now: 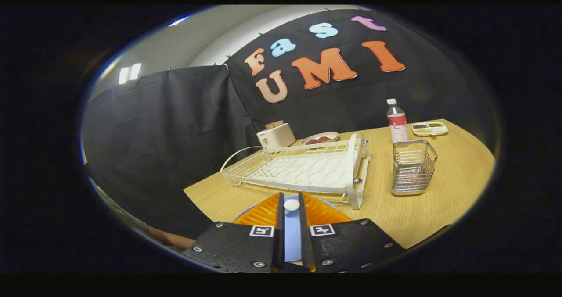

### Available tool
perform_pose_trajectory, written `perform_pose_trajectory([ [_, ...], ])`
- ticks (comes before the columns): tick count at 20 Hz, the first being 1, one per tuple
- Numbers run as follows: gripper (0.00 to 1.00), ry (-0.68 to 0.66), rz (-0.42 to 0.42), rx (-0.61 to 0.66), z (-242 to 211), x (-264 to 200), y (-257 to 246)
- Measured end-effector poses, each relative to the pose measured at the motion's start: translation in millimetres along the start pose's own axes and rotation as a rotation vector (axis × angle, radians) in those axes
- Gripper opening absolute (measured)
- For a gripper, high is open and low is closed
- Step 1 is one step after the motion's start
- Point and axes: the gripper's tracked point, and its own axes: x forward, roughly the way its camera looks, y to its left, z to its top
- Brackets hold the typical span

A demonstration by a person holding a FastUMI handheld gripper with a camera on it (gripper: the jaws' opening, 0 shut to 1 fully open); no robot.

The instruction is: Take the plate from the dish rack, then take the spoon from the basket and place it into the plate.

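Note:
My gripper [290,197] hovers near the table's front edge, its fingers nearly together on a small white rounded piece, the spoon [291,205], held at their tips. Directly under the fingers lies the blue plate [292,240], seen through the narrow gap and as a thin rim beside them. Just beyond the fingertips stands the white wire dish rack [307,167] with no dishes in it. The metal wire basket [412,167] sits to the right of the rack, further off. The rest of the spoon is hidden by the fingers.
On the wooden table [456,187] behind the rack are a white toaster [275,135] and a dish of food [319,138]. A bottle [397,121] and a divided tray [430,128] stand behind the basket. A person's arm [171,241] shows beside the table's left edge.

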Motion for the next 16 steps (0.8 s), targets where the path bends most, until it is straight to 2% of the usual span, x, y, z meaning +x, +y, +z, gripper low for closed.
perform_pose_trajectory([
  [3, 0.19, 0.029, -0.016, 0.01, -9, 1, -5],
  [6, 0.3, 0.013, -0.029, 0.019, -4, 0, -9],
  [7, 0.4, 0.001, -0.031, 0.018, 1, -2, -9],
  [9, 0.49, -0.032, -0.043, 0.0, 13, -3, -8],
  [14, 0.72, -0.18, -0.141, -0.073, 67, -9, -13],
  [16, 0.79, -0.237, -0.214, -0.119, 89, -14, -20],
])
